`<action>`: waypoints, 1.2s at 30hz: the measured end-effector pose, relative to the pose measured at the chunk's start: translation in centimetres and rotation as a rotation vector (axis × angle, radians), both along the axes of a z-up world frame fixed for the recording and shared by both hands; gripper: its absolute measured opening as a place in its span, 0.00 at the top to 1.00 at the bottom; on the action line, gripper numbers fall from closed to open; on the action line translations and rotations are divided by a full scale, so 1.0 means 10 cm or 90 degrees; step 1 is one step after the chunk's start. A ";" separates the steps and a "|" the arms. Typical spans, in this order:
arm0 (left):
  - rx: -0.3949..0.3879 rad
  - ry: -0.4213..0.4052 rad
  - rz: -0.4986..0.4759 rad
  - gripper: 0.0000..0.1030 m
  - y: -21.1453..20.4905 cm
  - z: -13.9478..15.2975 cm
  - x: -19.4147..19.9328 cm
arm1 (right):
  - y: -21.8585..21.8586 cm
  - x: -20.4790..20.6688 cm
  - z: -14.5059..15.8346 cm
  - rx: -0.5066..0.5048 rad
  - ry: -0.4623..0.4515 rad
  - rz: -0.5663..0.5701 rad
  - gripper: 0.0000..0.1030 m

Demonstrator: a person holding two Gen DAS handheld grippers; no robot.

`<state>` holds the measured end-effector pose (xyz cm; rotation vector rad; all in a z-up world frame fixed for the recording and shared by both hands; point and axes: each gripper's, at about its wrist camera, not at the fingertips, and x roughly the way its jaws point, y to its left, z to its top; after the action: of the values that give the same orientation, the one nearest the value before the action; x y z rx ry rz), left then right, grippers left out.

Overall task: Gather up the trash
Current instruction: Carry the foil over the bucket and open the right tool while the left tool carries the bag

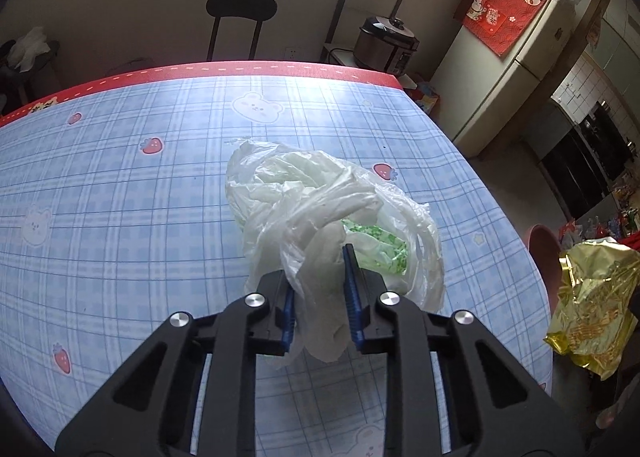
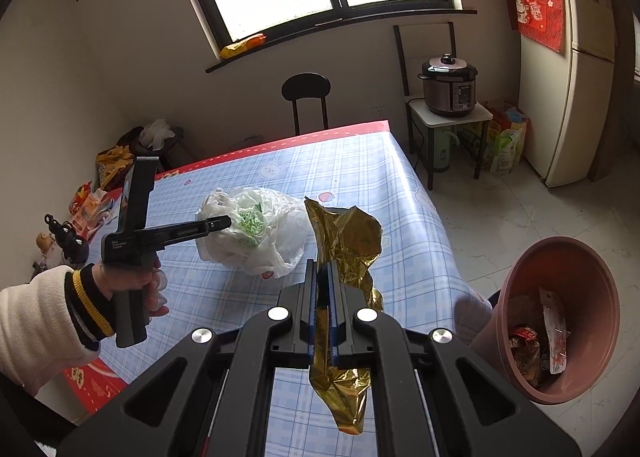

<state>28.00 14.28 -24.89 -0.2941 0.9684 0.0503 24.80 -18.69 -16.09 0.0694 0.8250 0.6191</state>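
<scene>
A crumpled white plastic bag (image 1: 304,193) with green-printed packaging inside lies on the blue checked tablecloth (image 1: 120,197). My left gripper (image 1: 320,291) is shut on the bag's near end, with plastic bunched between the blue pads. The right wrist view shows that gripper (image 2: 228,223) reaching into the bag (image 2: 256,233) from the left, held by a hand in a white sleeve. My right gripper (image 2: 322,285) is shut on a crinkled gold foil wrapper (image 2: 344,237), which sticks up above the jaws and hangs below them. The same wrapper (image 1: 592,305) shows at the right edge of the left wrist view.
A brown bin (image 2: 560,253) with wrappers inside stands on the floor beside the table's right edge (image 2: 424,193). A black chair (image 2: 306,93) stands behind the table. A pressure cooker (image 2: 448,85) on a small stand and a fridge (image 2: 576,77) are at the back right. Bags clutter the floor at left.
</scene>
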 end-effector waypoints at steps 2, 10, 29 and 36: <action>0.005 -0.010 0.003 0.77 0.02 0.11 -0.14 | -0.01 -0.03 0.05 0.007 -0.006 0.004 0.93; -0.008 -0.070 0.015 0.78 -0.02 0.66 -0.71 | -0.22 -0.14 0.27 0.046 -0.039 0.001 0.93; -0.025 -0.168 -0.048 0.78 -1.16 1.46 -0.90 | -1.79 0.22 0.15 0.022 -0.064 -0.156 0.93; -0.023 -0.165 -0.069 0.78 -1.58 1.43 -0.81 | -2.26 0.62 -0.06 -0.038 -0.042 -0.199 0.93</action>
<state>19.90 -1.48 -10.57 -0.2738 0.7273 -0.1022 31.02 -41.28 -16.67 0.1205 0.7494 0.2999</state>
